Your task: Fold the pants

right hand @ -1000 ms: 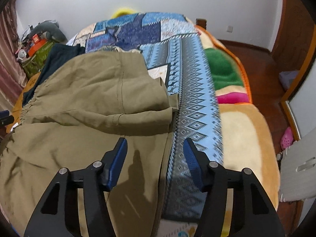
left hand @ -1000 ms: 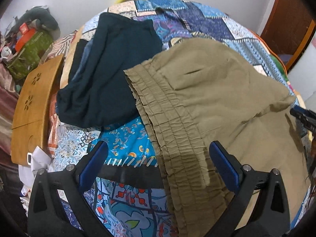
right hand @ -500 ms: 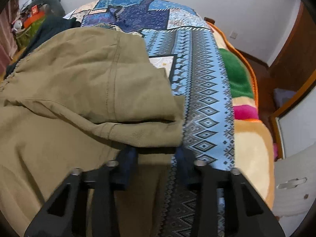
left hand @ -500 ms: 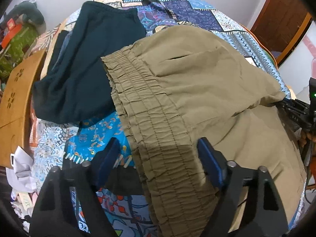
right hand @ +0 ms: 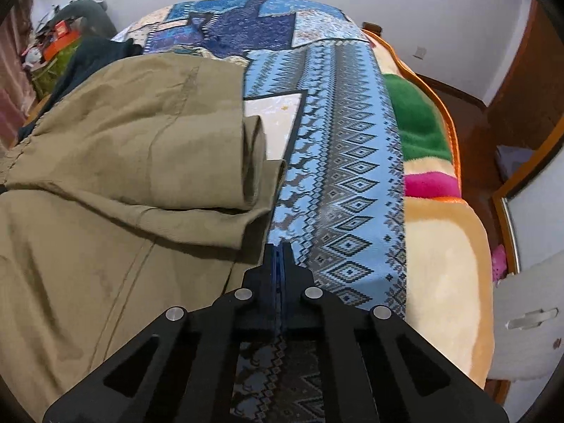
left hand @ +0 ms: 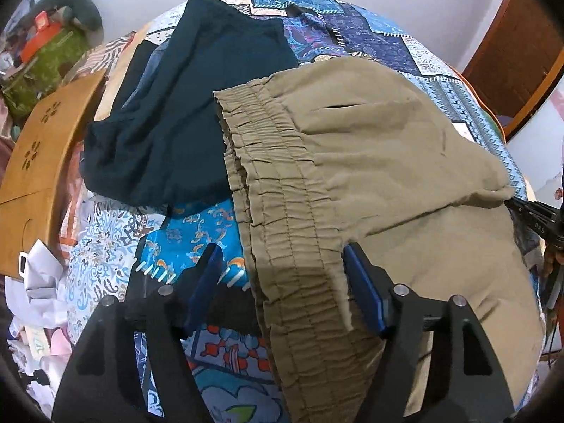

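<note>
The khaki pants (left hand: pixel 370 176) lie folded over on the bed (right hand: pixel 345 162), beside a dark garment (left hand: pixel 197 105). The left gripper (left hand: pixel 282 278) has its fingers spread wide over the waistband. The right gripper (right hand: pixel 281 250) fingers are pressed together at the pants' edge; whether they pinch cloth, I cannot tell.

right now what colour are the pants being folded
Olive khaki pants, clearest in the left wrist view.

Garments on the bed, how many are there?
2. The khaki pants lie across the patterned bedspread, under both grippers; a dark teal garment lies beside their waistband. Others may be hidden underneath.
</note>
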Tool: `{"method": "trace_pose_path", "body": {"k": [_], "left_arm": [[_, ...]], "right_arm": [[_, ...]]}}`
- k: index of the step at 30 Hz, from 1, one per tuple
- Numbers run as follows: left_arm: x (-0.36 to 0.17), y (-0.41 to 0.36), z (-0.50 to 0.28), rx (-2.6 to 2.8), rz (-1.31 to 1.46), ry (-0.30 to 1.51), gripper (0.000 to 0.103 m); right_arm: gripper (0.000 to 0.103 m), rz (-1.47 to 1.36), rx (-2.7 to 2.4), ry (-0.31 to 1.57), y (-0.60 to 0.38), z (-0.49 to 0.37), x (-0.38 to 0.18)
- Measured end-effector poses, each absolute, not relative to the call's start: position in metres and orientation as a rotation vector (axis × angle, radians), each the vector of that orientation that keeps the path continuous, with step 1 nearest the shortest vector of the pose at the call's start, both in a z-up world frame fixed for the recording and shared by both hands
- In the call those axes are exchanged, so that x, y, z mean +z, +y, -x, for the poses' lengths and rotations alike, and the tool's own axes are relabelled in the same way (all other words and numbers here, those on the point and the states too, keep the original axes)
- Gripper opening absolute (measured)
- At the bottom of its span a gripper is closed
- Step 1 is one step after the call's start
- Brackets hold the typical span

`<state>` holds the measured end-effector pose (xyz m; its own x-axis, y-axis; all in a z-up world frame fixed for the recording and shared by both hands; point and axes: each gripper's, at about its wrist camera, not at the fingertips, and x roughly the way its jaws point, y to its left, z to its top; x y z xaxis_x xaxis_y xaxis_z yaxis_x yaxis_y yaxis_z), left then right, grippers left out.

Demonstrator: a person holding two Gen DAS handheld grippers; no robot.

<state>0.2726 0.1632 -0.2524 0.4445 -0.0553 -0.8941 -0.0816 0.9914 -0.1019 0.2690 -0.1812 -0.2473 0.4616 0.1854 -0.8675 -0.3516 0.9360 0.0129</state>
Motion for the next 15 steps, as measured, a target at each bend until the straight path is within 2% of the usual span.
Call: {"method": "trace_pose_path", "body": {"k": [4,12,15], "left_arm": [[-0.240,0.161,-0.269,0.013,0.101,1.102,0.073],[-0.219,0.175,-0.277,0.045,0.098,1.058,0.083],[-0.222,0.180,-0.289,0.055,0.098,1.073,0.083]], "right_arm": [[0.007,0.188,0.351,1.014,-0.180,-0.260,-0.233],[0.040,0.146,0.425,0.906,-0.174,-0.256,-0.198],[0.045,0.123,0.421,0.893,-0.170,-0.270,-0.199]]}}
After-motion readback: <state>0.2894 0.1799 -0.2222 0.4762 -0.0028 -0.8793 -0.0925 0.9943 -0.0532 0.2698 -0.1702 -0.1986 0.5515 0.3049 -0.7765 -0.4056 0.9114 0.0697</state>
